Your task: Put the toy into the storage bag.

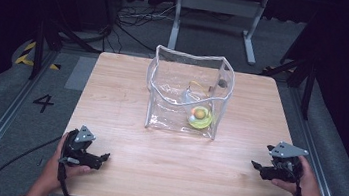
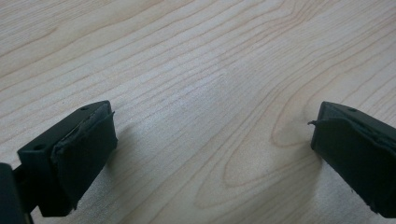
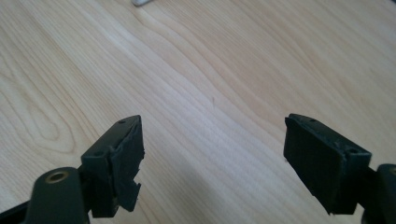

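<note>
Fingers (image 2: 84, 154) apart, clear bag (image 1: 188, 92) beyond.

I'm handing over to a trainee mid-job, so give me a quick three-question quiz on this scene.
1. True or false: the left gripper holds something.
2. Where does the yellow round toy lie? A) on the bare light wooden table B) inside the clear plastic bag with white edging C) in the right gripper
3. How do both grippers' jaws stand?

Key:
1. False: nothing between the jaws.
2. B.
3. Open, over bare wood.
</note>
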